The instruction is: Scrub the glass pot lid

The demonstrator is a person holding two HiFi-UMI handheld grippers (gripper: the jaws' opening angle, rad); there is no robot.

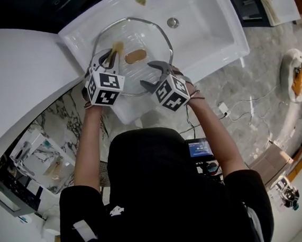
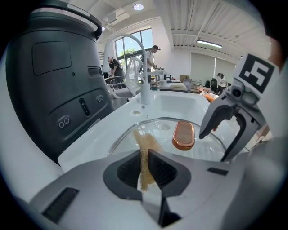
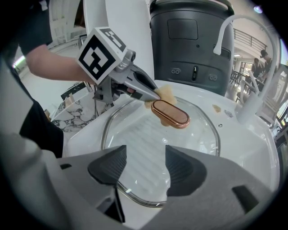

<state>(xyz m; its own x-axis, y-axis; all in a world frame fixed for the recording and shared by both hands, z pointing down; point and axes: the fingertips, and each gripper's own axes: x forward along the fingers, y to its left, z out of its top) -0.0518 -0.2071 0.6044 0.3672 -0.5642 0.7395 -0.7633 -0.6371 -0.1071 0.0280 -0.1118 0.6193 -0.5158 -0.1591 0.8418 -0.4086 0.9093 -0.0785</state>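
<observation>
The glass pot lid lies flat in the white sink, with a metal rim and a copper handle at its middle. My left gripper is shut on a tan scrub pad, and the pad rests on the glass just left of the handle. The left gripper view shows the scrub pad pinched between the jaws, with the copper handle beyond. My right gripper is open over the lid's near right rim. Its jaws straddle bare glass and hold nothing.
A white curved faucet stands at the sink's back. A drain hole lies beyond the lid. A dark grey appliance stands behind the sink. Two small scraps sit on the back rim. Cables trail over the marble floor.
</observation>
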